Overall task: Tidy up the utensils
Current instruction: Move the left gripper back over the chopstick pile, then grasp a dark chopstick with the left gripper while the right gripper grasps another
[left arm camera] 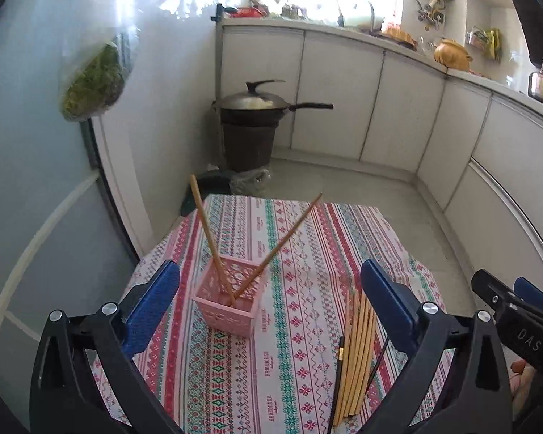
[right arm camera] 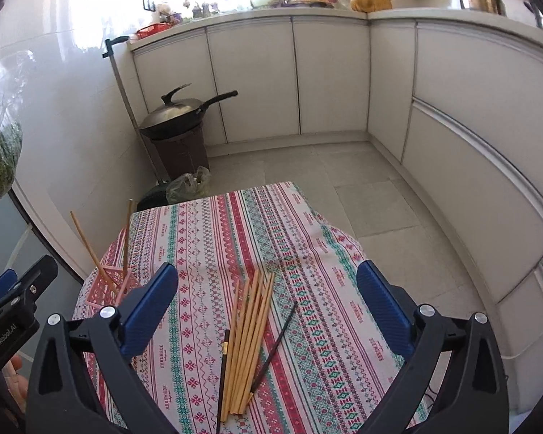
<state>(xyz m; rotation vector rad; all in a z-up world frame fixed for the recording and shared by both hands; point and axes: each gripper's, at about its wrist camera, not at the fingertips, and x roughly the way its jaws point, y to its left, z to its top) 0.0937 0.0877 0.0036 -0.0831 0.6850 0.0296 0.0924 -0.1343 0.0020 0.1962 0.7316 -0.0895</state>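
Clerk: Blue-padded, black-framed left gripper [left arm camera: 268,300]: jaws spread wide, nothing held, hovering near the holder. Blue-padded, black-framed right gripper [right arm camera: 268,303]: likewise wide open and empty, poised over the loose pile, probably to pick from it.

Checker: Items on the striped patterned tablecloth [right arm camera: 307,325]?

Clerk: Bundle of light bamboo chopsticks [right arm camera: 248,340], lying flat side by side; about seven, though the count is uncertain where they overlap. Thin black chopsticks, two: one [right arm camera: 223,369] along the bundle's left edge, one [right arm camera: 273,347] slanted at its right.

Checker: And beyond those?

Clerk: Pink square lattice plastic holder [left arm camera: 228,298], to the left of the bundle. Two bamboo chopsticks [left arm camera: 213,246] stand inside it, leaning apart; apparently sorted. The remainder awaits transfer.
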